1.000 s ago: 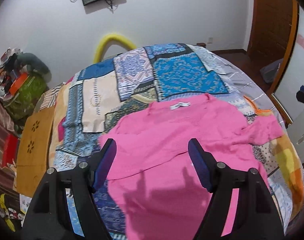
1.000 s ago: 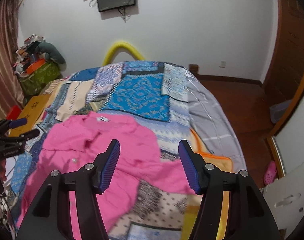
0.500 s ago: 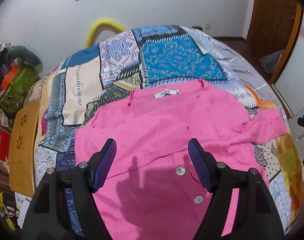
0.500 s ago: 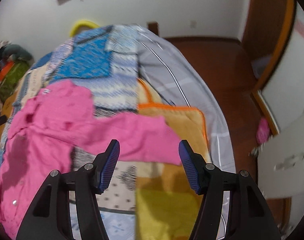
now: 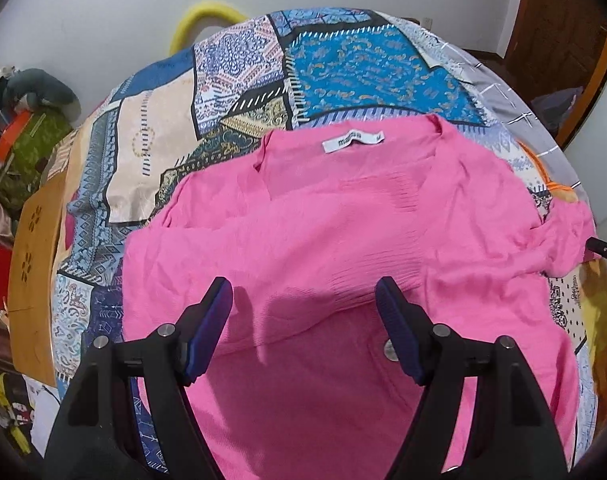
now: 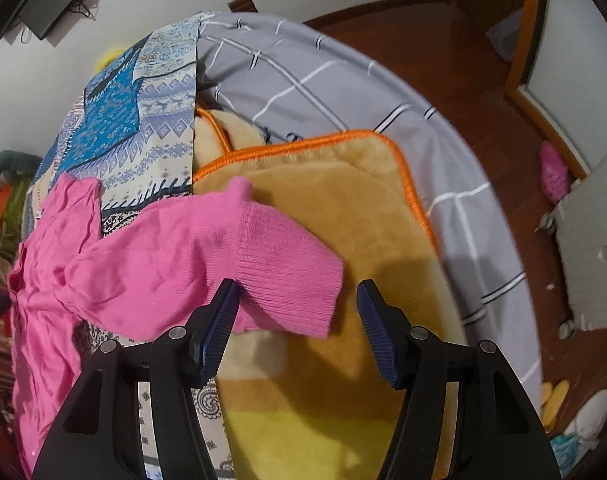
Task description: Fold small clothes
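A pink knit cardigan [image 5: 343, 240] lies spread on the patchwork bedspread [image 5: 343, 64], collar label away from the camera; the left gripper [image 5: 305, 308] hangs over its front with jaws wide apart, holding nothing. The right gripper [image 6: 297, 308], jaws also spread, sits at the ribbed sleeve cuff [image 6: 291, 276], which rests on a tan fleece blanket [image 6: 343, 200]; whether the left pad touches the cuff I cannot tell

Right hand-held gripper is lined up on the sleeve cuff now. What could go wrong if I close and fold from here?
1. The right hand-held gripper is open, with the pink cardigan's ribbed cuff lying on the plush tan blanket; a deep pinch may catch the blanket too.
2. The sleeve is creased, so folding it over may trap wrinkles.
3. The left hand-held gripper is open above the body, holding nothing, so pulling the sleeve could drag the cardigan.
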`<action>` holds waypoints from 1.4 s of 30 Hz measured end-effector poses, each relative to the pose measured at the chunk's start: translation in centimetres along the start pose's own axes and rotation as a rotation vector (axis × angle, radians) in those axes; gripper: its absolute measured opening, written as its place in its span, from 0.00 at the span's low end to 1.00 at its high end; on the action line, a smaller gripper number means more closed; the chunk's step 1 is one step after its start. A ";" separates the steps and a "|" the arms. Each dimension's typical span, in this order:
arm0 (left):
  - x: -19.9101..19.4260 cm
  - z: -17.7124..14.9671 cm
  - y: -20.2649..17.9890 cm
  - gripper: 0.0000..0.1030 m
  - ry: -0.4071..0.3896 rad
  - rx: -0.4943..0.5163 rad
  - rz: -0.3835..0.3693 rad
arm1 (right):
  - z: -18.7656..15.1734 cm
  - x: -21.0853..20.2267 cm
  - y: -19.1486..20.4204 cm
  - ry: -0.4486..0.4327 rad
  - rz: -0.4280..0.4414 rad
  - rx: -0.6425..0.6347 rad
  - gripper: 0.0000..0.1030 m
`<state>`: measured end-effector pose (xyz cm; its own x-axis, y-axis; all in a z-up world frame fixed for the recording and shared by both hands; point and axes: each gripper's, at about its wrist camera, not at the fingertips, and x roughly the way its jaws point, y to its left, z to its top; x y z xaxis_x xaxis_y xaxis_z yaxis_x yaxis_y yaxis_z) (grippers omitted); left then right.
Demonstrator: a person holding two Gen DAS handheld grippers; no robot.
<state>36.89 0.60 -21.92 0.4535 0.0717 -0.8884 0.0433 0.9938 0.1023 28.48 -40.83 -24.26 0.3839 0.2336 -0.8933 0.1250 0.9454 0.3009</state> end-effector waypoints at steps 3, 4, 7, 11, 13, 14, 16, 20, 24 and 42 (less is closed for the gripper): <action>0.3 -0.1 0.2 0.71 0.009 -0.010 -0.004 | -0.1 0.0 0.1 -0.012 -0.017 -0.013 0.38; 0.4 -0.1 0.3 0.71 0.009 -0.011 -0.005 | -0.1 -0.1 0.1 -0.014 -0.016 -0.016 0.34; 0.3 -0.1 0.3 0.71 0.008 -0.010 -0.002 | 0.0 -0.4 -0.1 -0.018 0.002 -0.013 0.14; -0.4 -0.1 0.3 0.71 -0.002 -0.006 -0.005 | 0.3 -1.5 0.6 -0.055 0.017 -0.031 0.07; -1.1 0.0 0.3 0.71 -0.014 0.000 -0.001 | 0.7 -2.6 1.6 -0.076 0.033 -0.054 0.06; -1.5 0.0 0.4 0.71 -0.022 0.003 0.001 | 0.8 -3.5 2.2 -0.092 0.040 -0.072 0.06; -2.3 0.1 0.5 0.71 -0.037 0.003 0.005 | 1.1 -4.9 3.2 -0.124 0.061 -0.096 0.05; -4.1 0.3 1.1 0.71 -0.069 -0.007 0.002 | 1.8 -8.0 5.9 -0.181 0.105 -0.142 0.05; -5.9 0.3 1.7 0.71 -0.102 -0.010 -0.001 | 2.4 -10.8 9.3 -0.238 0.136 -0.200 0.05; -7.1 -0.6 2.9 0.71 -0.108 -0.033 -0.010 | 1.2 -8.5 6.0 -0.145 0.010 -0.114 0.39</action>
<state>33.25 2.99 -15.62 0.5469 0.0536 -0.8355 0.0201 0.9968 0.0771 27.05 -37.41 -14.47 0.5139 0.2154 -0.8304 0.0192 0.9648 0.2622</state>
